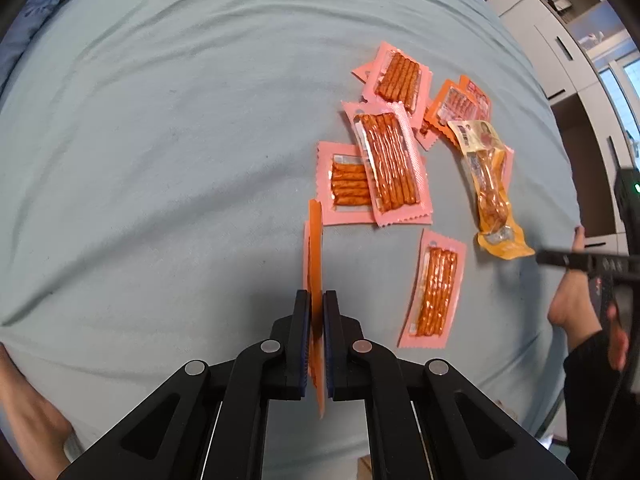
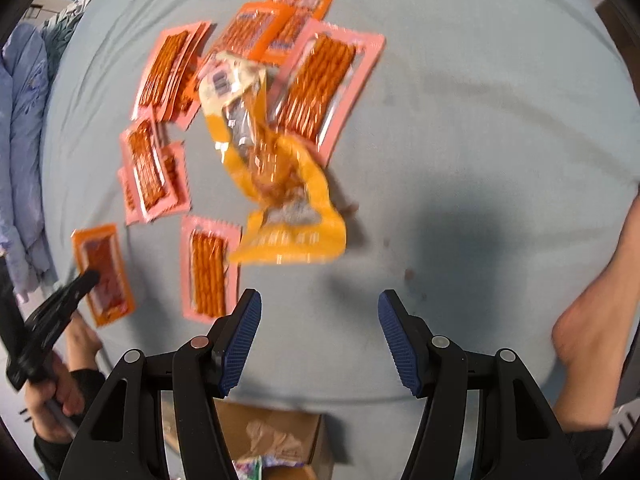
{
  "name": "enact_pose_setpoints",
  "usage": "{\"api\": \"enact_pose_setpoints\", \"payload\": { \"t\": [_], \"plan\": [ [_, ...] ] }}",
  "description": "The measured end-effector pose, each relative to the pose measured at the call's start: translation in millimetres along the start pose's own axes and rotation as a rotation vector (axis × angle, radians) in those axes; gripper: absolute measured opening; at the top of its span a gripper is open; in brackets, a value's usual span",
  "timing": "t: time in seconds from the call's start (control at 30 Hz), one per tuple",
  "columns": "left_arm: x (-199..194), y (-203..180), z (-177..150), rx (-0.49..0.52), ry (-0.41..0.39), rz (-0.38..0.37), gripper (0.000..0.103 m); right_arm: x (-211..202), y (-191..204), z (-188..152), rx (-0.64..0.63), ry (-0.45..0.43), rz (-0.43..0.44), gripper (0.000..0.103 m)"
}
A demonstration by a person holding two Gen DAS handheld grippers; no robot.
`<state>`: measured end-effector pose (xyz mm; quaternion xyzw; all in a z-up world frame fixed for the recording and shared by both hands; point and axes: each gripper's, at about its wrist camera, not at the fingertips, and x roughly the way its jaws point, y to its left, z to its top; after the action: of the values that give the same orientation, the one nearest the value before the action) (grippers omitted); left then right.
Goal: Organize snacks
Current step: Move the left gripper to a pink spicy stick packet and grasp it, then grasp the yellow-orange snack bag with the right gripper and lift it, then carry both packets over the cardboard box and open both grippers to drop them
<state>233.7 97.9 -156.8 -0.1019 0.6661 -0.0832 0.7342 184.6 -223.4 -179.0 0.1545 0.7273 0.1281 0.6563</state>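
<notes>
My left gripper [image 1: 316, 300] is shut on an orange snack packet [image 1: 315, 264], held edge-on above the light blue bed sheet [image 1: 160, 140]; the same packet shows flat in the right wrist view [image 2: 103, 272]. Several pink packets of orange snack sticks [image 1: 390, 162] lie scattered on the sheet, one nearer [image 1: 436, 288]. A long yellow packet [image 1: 490, 184] lies at the right, blurred in the right wrist view [image 2: 276, 184]. My right gripper [image 2: 320, 304] is open and empty above the sheet, just short of the yellow packet.
A cardboard box [image 2: 272, 436] with colourful wrappers stands below the bed edge. Bare feet [image 2: 596, 320] rest on the sheet at the right. White cabinets [image 1: 532, 12] stand beyond the bed. Blue bedding [image 2: 20, 160] is bunched at the left.
</notes>
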Motion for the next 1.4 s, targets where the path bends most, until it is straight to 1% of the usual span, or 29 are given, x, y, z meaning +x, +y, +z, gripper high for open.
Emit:
{"api": "enact_pose_setpoints", "payload": {
  "t": [0.07,0.17,0.23,0.37,0.43,0.5,0.53,0.57,0.6,0.63,0.73,0.83,0.97,1.03,1.13,1.23,1.33,1.4],
  "plan": [
    [-7,4,2,0.0,-0.004,-0.027,0.005,0,6,10,-0.027,-0.045,-0.015,0.06],
    [-15,6,4,-0.003,-0.015,-0.052,0.005,2,16,26,-0.069,-0.104,-0.007,0.06],
    [-16,4,5,-0.011,-0.019,-0.064,0.005,9,25,35,-0.105,-0.119,-0.018,0.06],
    [-24,1,8,-0.011,-0.022,-0.078,0.005,32,52,49,-0.209,-0.115,-0.073,0.06],
    [-29,-2,10,-0.011,-0.029,-0.089,0.005,49,63,53,-0.244,-0.088,-0.117,0.061],
    [-34,-3,10,-0.016,-0.036,-0.097,0.005,66,70,54,-0.282,-0.051,-0.141,0.061],
    [-37,-4,10,-0.017,-0.039,-0.103,0.005,71,74,51,-0.311,-0.05,-0.17,0.059],
    [-39,-6,10,-0.016,-0.042,-0.104,0.005,74,78,45,-0.346,-0.061,-0.202,0.055],
    [-41,-8,10,-0.014,-0.045,-0.105,0.005,74,80,41,-0.367,-0.066,-0.208,0.034],
    [-45,-10,9,-0.009,-0.049,-0.106,0.005,72,80,37,-0.371,-0.062,-0.191,0.034],
    [-57,-20,3,0.004,-0.06,-0.103,0.005,66,75,21,-0.354,-0.056,-0.206,0.034],
    [-78,-33,-10,0.019,-0.077,-0.118,0.005,45,71,2,-0.363,-0.084,-0.161,0.034],
    [-110,-54,-34,0.033,-0.083,-0.19,0.005,-11,68,-30,-0.356,-0.158,-0.063,0.034],
    [-127,-74,-55,0.067,-0.091,-0.21,0.005,-37,66,-51,-0.346,-0.18,-0.004,0.034],
    [-142,-97,-87,0.106,-0.087,-0.247,0.005,-64,63,-90,-0.345,-0.18,0.084,0.034],
    [-147,-114,-125,0.121,-0.054,-0.305,0.005,-86,59,-117,-0.361,-0.185,0.127,0.034],
    [-140,-126,-154,0.136,-0.016,-0.313,0.005,-106,57,-140,-0.375,-0.193,0.145,0.034],
    [-126,-133,-172,0.154,0.032,-0.302,0.005,-114,55,-161,-0.387,-0.178,0.165,0.034]
  ]
}}
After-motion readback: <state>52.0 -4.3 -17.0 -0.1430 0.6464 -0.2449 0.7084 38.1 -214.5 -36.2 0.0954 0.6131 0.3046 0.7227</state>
